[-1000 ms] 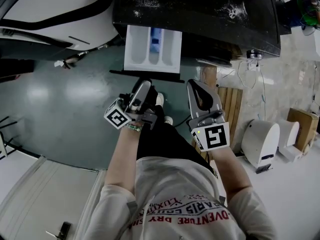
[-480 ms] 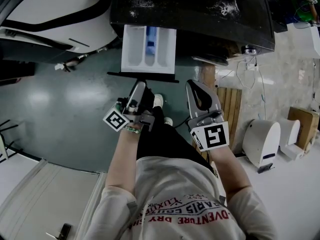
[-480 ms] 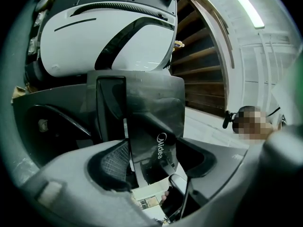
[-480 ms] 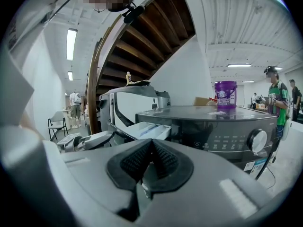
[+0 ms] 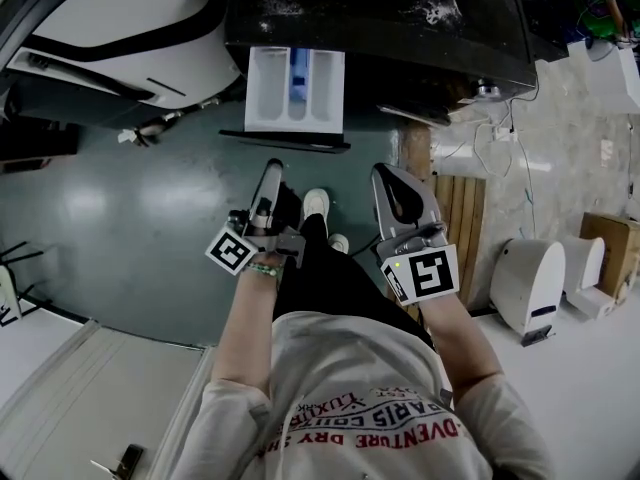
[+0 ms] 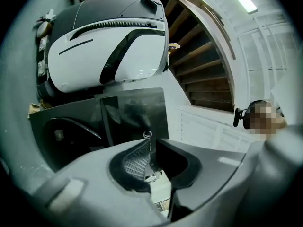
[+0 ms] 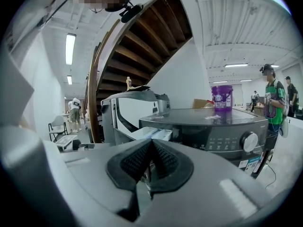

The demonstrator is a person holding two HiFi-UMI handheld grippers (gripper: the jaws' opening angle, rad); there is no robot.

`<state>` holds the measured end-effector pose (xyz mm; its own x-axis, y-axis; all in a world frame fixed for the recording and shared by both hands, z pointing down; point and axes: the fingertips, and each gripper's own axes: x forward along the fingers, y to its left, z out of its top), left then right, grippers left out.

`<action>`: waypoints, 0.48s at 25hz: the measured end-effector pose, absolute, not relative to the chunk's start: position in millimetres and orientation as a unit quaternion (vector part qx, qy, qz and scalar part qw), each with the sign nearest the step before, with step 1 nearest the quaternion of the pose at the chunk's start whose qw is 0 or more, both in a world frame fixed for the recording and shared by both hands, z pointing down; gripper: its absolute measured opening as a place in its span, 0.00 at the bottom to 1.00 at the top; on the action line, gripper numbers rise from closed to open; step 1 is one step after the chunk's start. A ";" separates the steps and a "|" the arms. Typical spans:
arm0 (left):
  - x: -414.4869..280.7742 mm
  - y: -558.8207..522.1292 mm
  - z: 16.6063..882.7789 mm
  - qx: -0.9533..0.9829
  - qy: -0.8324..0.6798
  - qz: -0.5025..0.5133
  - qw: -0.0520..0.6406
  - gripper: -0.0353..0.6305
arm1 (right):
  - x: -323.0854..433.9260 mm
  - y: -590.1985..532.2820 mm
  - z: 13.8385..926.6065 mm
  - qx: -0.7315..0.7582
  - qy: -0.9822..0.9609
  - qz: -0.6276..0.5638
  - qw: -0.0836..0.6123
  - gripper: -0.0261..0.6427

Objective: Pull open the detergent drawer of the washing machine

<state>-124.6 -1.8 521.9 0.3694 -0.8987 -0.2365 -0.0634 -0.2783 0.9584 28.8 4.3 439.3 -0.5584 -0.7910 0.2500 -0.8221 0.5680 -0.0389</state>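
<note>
The dark washing machine (image 5: 400,28) fills the top of the head view, and its white detergent drawer (image 5: 295,90) stands pulled out with a blue compartment showing. My left gripper (image 5: 271,168) hangs below the drawer, apart from it. Its jaws are closing, nearly together, with nothing between them. My right gripper (image 5: 385,173) is level with it at the right, shut and empty. In the right gripper view the open drawer (image 7: 154,134) juts from the machine (image 7: 213,126) beyond my right gripper (image 7: 151,143). The left gripper (image 6: 149,137) points upward in its own view.
A white appliance (image 5: 120,28) stands left of the washer. A wooden post (image 5: 418,153) and slats sit at its right, with a white rounded unit (image 5: 525,283) farther right. A purple jug (image 7: 221,97) stands on the washer top. My shoe (image 5: 315,203) is between the grippers.
The left gripper's jaws have come together from wide open. Both grippers have drawn back from the drawer, which now sits higher in the head view.
</note>
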 end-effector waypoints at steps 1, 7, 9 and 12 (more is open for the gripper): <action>-124.5 1.7 516.0 0.675 -0.358 -0.432 0.479 0.08 | 28.9 7.2 436.1 0.458 -0.880 0.074 0.102 0.04; -119.5 21.8 469.6 0.718 -0.357 -0.400 0.444 0.04 | 31.3 26.6 415.3 0.456 -0.881 0.056 0.113 0.04; -122.1 25.2 453.2 0.740 -0.375 -0.369 0.419 0.04 | 31.4 30.9 406.1 0.456 -0.881 0.051 0.115 0.04; -124.9 27.1 430.2 0.772 -0.417 -0.299 0.375 0.04 | 33.9 35.5 386.0 0.460 -0.879 0.039 0.117 0.04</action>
